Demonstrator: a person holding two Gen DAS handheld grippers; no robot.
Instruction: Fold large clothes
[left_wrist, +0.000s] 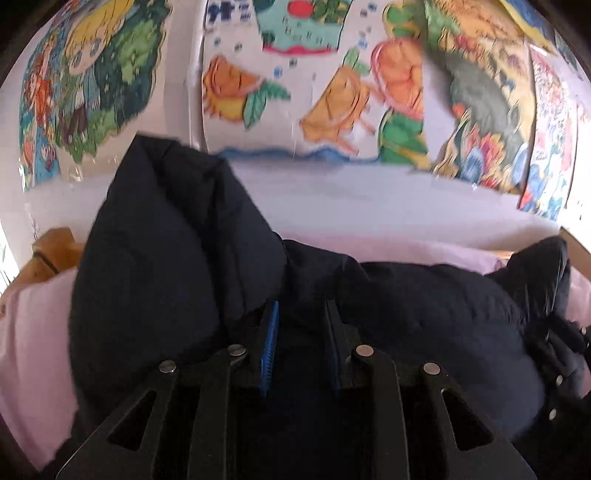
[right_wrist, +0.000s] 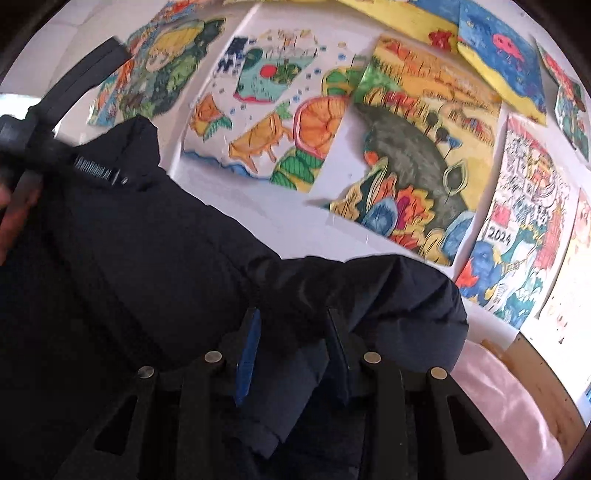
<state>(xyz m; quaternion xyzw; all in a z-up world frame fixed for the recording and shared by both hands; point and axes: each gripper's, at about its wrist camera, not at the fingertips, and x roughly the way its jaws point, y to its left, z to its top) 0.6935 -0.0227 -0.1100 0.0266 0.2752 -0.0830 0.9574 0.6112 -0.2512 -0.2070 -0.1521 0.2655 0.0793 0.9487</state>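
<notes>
A large dark navy padded jacket (left_wrist: 406, 314) lies bunched on a pink sheet (left_wrist: 33, 332), one part standing up in a tall fold (left_wrist: 166, 221). My left gripper (left_wrist: 301, 347) has its blue pads (left_wrist: 271, 343) close together with jacket fabric pinched between them. My right gripper (right_wrist: 291, 350) is shut on a thick rolled edge of the jacket (right_wrist: 369, 295), which hangs over its fingers. In the right wrist view the left gripper's body (right_wrist: 26, 129) and a hand show at the far left, by the jacket's raised part. The right gripper's edge (left_wrist: 557, 369) shows at the right of the left wrist view.
A white wall with several colourful children's drawings (right_wrist: 424, 166) rises just behind the bed. A wooden bed frame (left_wrist: 55, 247) borders the pink sheet at the left and also at the right (right_wrist: 535, 369).
</notes>
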